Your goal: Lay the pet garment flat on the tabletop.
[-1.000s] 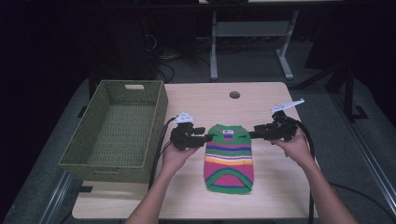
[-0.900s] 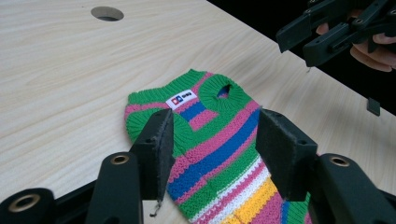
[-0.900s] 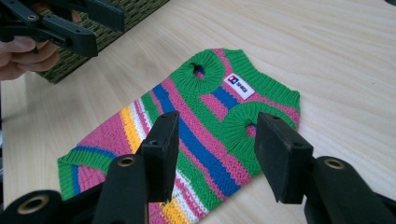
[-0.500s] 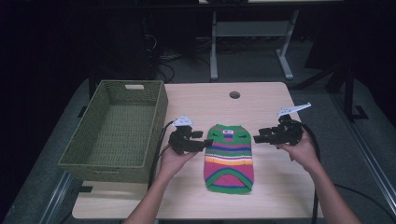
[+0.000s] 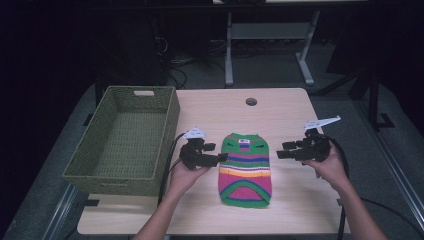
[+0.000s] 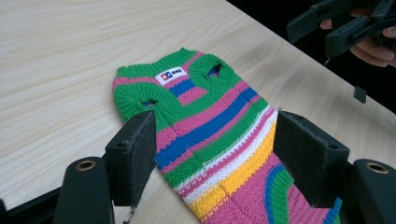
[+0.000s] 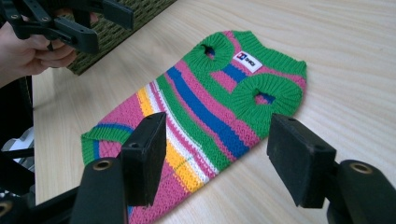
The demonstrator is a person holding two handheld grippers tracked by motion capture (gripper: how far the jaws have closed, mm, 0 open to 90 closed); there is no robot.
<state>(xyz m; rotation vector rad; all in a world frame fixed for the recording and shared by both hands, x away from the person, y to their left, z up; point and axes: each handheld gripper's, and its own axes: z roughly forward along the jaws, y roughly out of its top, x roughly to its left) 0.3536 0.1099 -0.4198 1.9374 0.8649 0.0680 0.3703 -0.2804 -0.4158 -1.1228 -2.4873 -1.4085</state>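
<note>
Striped knit pet sweater (image 5: 245, 169) lies flat mid-table (image 5: 280, 112), neck end away from the person, unfolded. Left tool (image 5: 221, 157) sits at its left edge, jaws spread wide, holding nothing; right tool (image 5: 281, 151) hovers just off its right side, also spread and empty. Judging by that, spreading looks done; folding or moving into the green woven basket (image 5: 125, 137) at the left remains. Nothing blocks the way.

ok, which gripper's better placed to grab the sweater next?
Left, probably. The left gripper sits open right at the striped sweater edge; the right gripper, also open, hangs farther off over bare table.
</note>
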